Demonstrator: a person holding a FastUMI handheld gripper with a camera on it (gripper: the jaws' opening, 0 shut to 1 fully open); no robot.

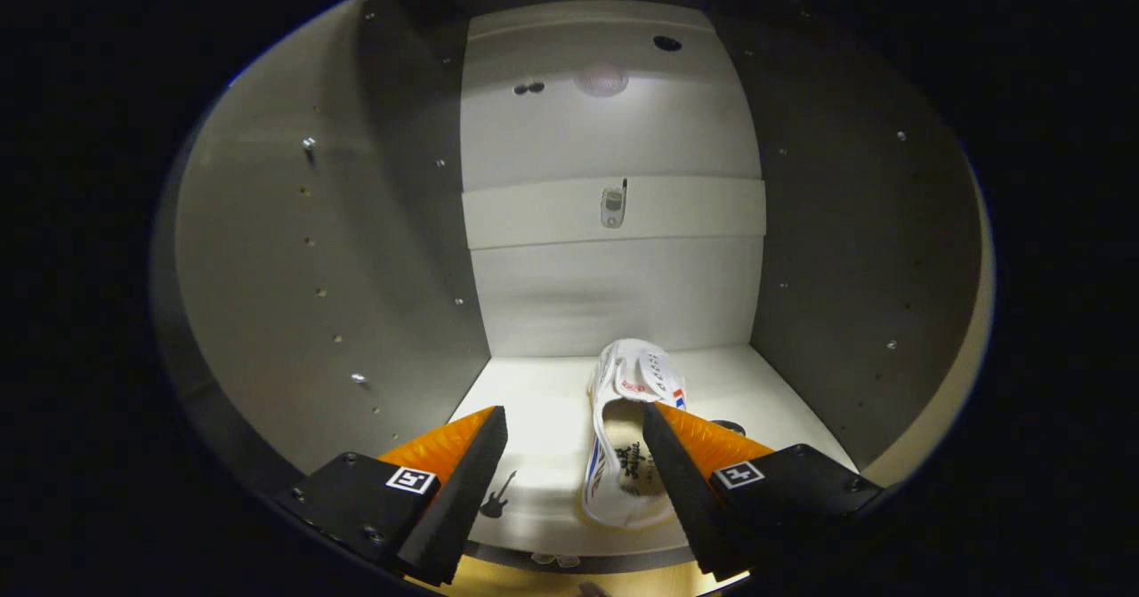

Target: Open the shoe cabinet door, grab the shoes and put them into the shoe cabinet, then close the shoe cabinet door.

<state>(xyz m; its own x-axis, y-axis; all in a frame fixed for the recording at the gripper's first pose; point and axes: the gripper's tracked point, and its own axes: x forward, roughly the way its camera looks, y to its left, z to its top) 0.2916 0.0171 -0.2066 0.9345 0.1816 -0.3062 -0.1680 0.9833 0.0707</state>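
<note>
a: how does the gripper [574, 423] stand?

b: its fingers are spread apart, clamped on nothing, at the front edge of the shoe cabinet [614, 214].

a: and the shoe [627, 428]?

b: a white shoe lies on the cabinet floor [534, 401], toe toward the back wall, heel near the front edge. it sits between the fingers, close against the right one, well apart from the left.

a: room to move?

b: bare floor lies left of the shoe. the side walls [356, 250] close in on both sides, dotted with shelf-pin holes. a small metal fitting [613, 206] sits on the back wall's rail, above the shoe.
</note>
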